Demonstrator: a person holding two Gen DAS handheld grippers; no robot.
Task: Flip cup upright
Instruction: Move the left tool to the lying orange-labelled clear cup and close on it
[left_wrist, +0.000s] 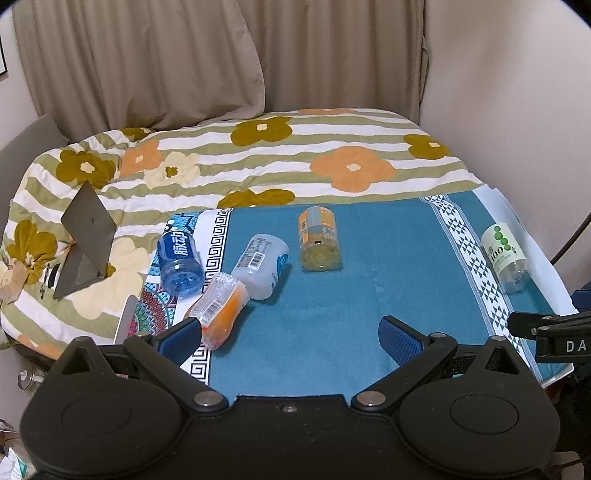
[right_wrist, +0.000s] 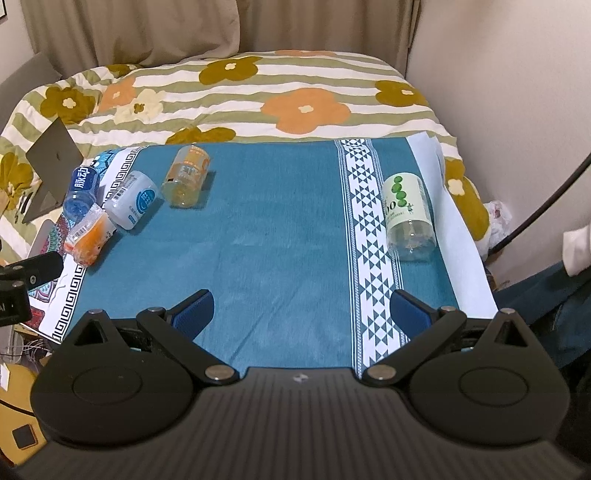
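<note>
While both tongs hover low over the teal cloth, the left gripper and right gripper have jaws wide apart, holding nothing. Five cut-bottle cups lie on their sides: orange cup w/ white cup and blue cup clustered, prob. touching; yellow cup nearby; green-label cup well apart at right.

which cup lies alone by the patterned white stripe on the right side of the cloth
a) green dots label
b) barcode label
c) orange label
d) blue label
a: the green dots cup lies on its side by the white stripe, apart from the four cups at left.
</note>
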